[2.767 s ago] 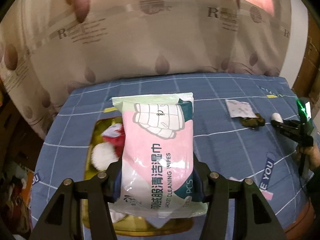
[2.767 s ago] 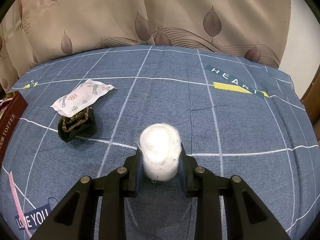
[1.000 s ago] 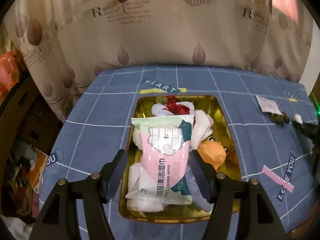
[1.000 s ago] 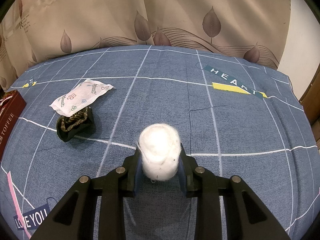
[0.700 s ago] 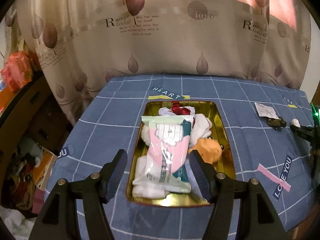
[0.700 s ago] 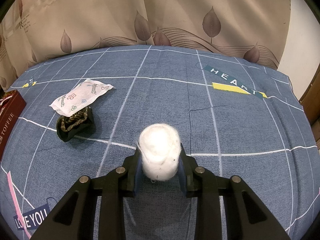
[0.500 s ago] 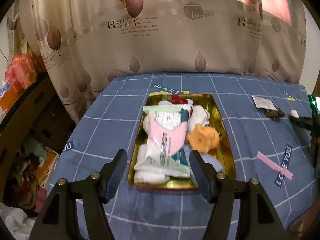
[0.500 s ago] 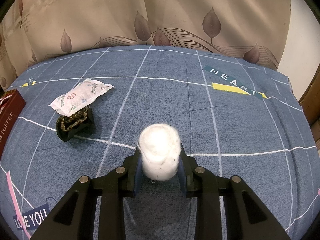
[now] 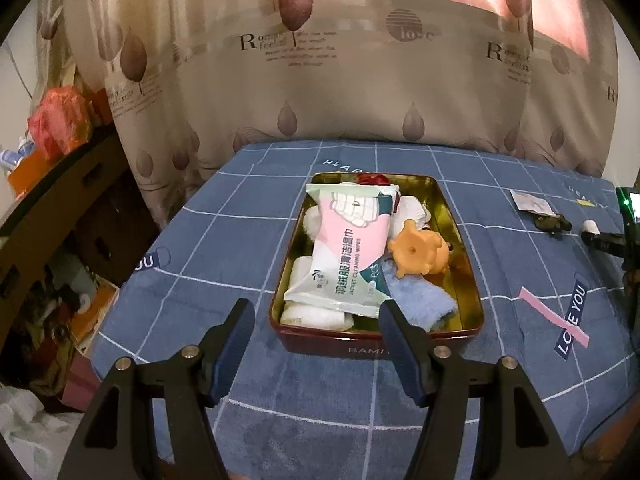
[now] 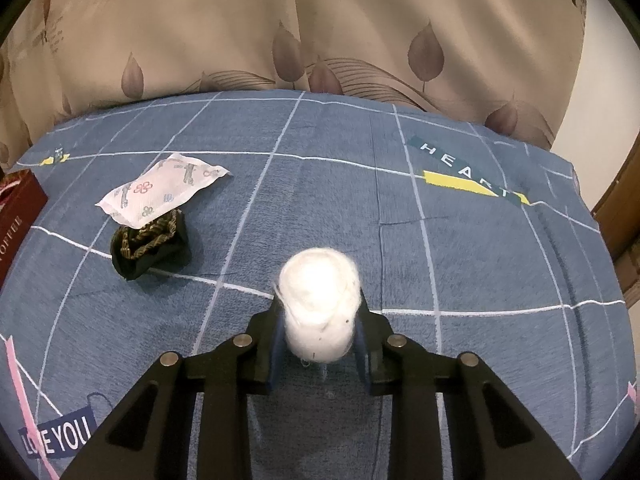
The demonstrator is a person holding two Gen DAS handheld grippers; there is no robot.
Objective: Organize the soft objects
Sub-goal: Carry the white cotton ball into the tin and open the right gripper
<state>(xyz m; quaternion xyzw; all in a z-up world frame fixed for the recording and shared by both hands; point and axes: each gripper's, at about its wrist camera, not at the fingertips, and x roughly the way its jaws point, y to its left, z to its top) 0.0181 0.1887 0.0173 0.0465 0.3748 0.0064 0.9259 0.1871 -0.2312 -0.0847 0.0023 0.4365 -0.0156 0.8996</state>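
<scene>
Curtain [image 9: 320, 80]: beige, leaf print, lettering "R", "love"; hangs at 12 o'clock behind the table.
Tablecloth [image 9: 224, 264]: blue, white grid; printed "HEART", "LOVE YOU".
Tin [image 9: 376, 344]: gold inside, dark red wall lettered "BAM…"; table centre, in front of the left gripper; "…OFFEE" on its side at 9 o'clock in the right wrist view.
Wipes pack [image 9: 344, 248]: pink and white, "JACKET CLEANING WIPES"; lies in the tin over white soft items.
Left gripper [image 9: 316, 322]: jaws wide apart, empty; clear of the tin.
Right gripper [image 10: 318, 320]: jaws have just closed further, pads pressing the cotton ball.
Blue cloth [image 9: 420, 306]: in the tin's near right corner.
Orange toy [image 9: 416, 254]: in the tin, right of the pack.
Printed sachet [image 10: 160, 188]: 10 o'clock of the right gripper; writing too small to read.
Dark pouch [image 10: 150, 246]: touches the sachet's near end.
Cotton ball [image 10: 318, 306]: white, between the right gripper's fingers.
</scene>
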